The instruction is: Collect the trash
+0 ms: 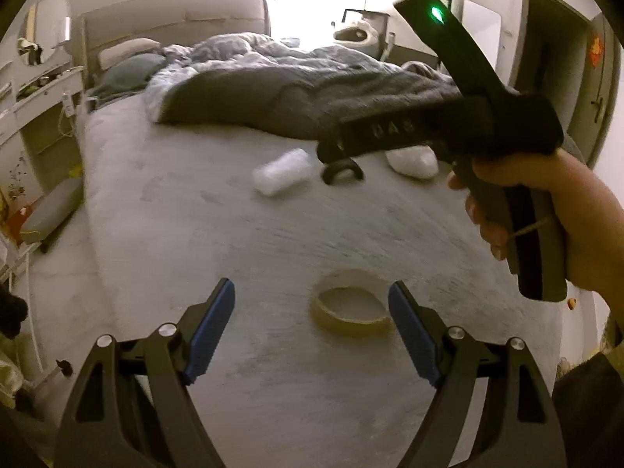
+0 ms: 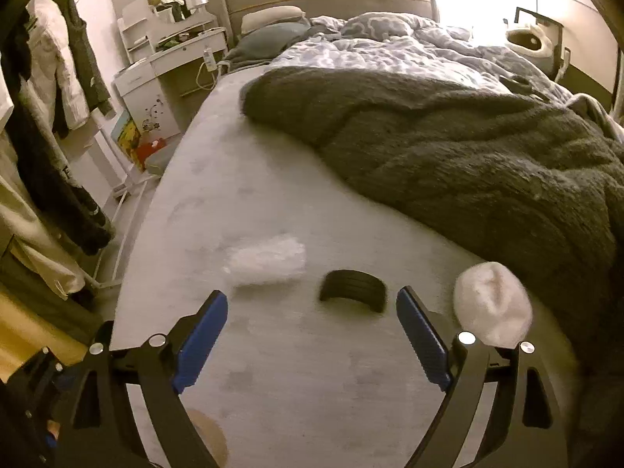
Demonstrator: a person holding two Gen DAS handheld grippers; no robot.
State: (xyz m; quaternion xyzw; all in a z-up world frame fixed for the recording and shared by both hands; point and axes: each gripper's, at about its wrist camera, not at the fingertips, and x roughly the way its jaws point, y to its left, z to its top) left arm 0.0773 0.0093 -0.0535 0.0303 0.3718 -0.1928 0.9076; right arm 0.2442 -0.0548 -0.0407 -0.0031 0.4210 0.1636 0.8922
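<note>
Now, left hand-held gripper (image 1: 312,308) wide above tape roll (image 1: 351,314), right hand-held gripper (image 2: 312,312) wide near black ring (image 2: 353,290).

Home bedroom: bed (image 2: 273,202), rumpled duvet (image 2: 390,50), dressing table (image 2: 171,50).

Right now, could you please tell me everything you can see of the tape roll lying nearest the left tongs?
The tape roll is a tan, cardboard-coloured ring with an open centre, lying flat on the grey bed sheet. It sits just ahead of the open left tongs, close to their right-hand finger; whether they touch is unclear. Nothing grips it. In the right wrist view only a tan edge shows, bottom left. It lies apart from the other litter further up the bed.
</note>
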